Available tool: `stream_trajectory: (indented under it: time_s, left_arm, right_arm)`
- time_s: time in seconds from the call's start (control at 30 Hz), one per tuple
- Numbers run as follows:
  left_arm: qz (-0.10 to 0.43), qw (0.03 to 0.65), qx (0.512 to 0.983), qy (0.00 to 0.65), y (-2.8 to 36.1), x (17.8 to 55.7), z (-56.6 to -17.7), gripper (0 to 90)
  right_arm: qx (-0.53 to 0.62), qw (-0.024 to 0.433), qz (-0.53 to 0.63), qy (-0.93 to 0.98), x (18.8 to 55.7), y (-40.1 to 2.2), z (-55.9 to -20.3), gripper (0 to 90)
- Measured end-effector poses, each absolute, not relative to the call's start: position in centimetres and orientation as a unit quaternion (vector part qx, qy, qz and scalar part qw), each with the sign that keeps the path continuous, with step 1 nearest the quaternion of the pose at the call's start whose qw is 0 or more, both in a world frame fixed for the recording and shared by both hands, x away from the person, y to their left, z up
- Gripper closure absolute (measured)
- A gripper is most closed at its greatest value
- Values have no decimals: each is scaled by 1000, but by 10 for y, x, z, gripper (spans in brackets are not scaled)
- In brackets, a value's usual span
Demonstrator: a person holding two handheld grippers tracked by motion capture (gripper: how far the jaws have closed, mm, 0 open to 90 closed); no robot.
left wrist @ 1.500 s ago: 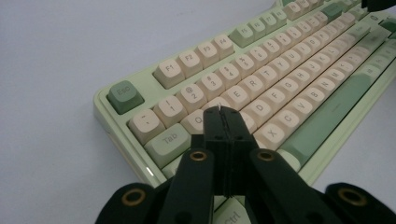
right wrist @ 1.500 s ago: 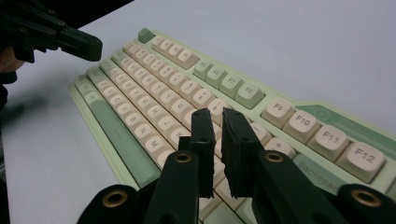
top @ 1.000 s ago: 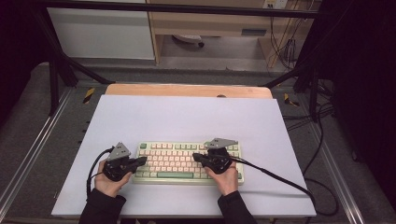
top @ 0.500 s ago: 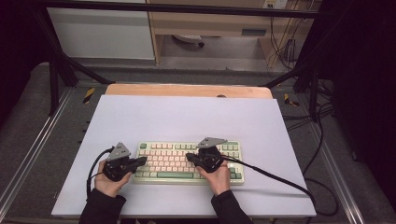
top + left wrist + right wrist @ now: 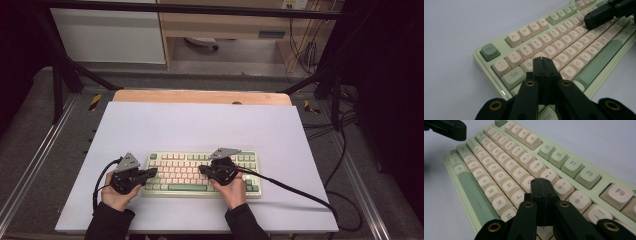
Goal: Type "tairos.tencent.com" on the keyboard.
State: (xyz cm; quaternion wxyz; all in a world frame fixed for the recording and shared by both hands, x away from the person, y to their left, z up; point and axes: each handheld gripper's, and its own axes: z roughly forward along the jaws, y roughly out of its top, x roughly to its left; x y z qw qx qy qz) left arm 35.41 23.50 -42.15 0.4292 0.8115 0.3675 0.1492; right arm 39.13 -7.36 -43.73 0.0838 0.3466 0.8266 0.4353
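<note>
- The left gripper (image 5: pixel 151 172) is clenched tight, its two black jaws pressed flat together with nothing between them.
- The right gripper (image 5: pixel 202 170) is clenched tight too, and it grasps nothing.
- The keyboard (image 5: pixel 185 159) lies right under both tips. It is pale green with cream keys.
- In the left gripper view, the left gripper's (image 5: pixel 543 65) tip sits over the keys just past the Tab key (image 5: pixel 513 76), near Q and W. I cannot tell if it touches a key.
- In the right gripper view, the right gripper's (image 5: pixel 541 186) tip sits over the keys near U, I and J. I cannot tell if it presses one.
- The two tips point at each other across the keyboard, with a stretch of keys between them.
- The keyboard's left end lies just under the left gripper, so the bare table (image 5: pixel 200 125) starts right beside that hand.
- The keyboard's right end reaches a bit past the right hand.
- Beyond the keyboard, away from the hands, the table is wide and flat all the way to its wooden far edge (image 5: pixel 200 96).
- The near table edge is close behind both wrists.
- A black cable (image 5: pixel 295 192) trails from the right gripper over the table to its right edge.
</note>
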Motion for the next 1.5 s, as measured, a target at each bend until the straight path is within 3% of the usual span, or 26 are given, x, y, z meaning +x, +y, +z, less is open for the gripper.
stream_trajectory:
  time_s: [0.6,1.5]
  left_arm:
    - [151,431,813,361,228,352,-418,900]
    - [153,415,827,347,182,372,-413,900]
  right_arm:
    - [322,102,453,825,377,-91,-415,900]
    - [330,104,463,816,355,-150,-415,900]
